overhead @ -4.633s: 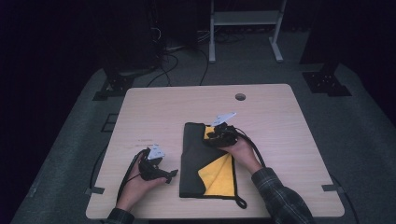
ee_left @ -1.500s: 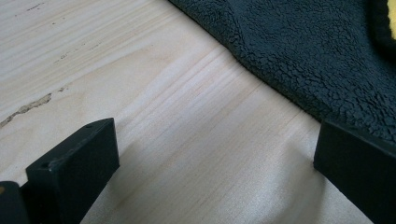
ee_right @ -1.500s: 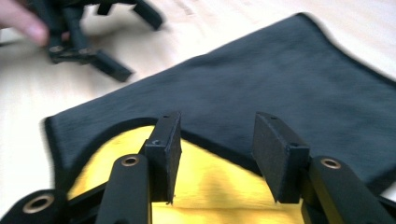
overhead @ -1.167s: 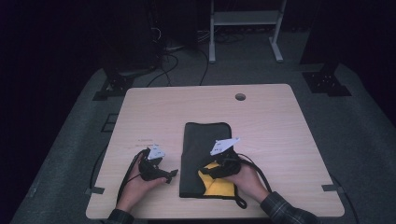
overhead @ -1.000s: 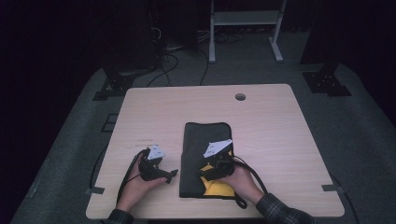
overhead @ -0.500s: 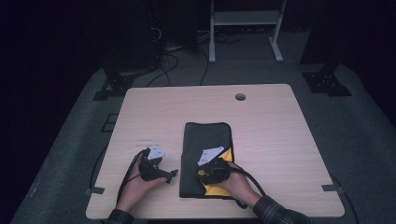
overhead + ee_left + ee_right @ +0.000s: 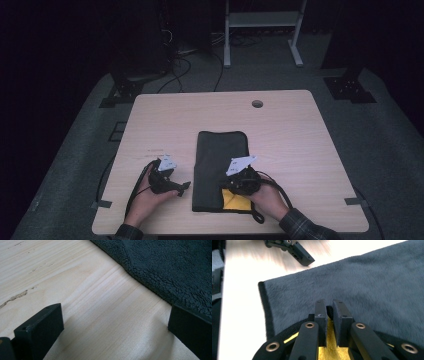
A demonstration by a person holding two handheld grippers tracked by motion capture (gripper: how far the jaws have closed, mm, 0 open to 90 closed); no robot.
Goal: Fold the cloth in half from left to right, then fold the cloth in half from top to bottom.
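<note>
A dark grey fleece cloth (image 7: 220, 165) lay folded into a long rectangle at the middle of the pale wooden desk (image 7: 300, 150), its yellow lining (image 7: 235, 201) showing at the near right corner. The right gripper (image 7: 231, 186) had just been closing and pinched the cloth's bound edge at that corner between its flat black pads. The left gripper (image 7: 184, 187) rested on the bare wood just beside the cloth's left edge, its blocky jaws spread wide with nothing between them
</note>
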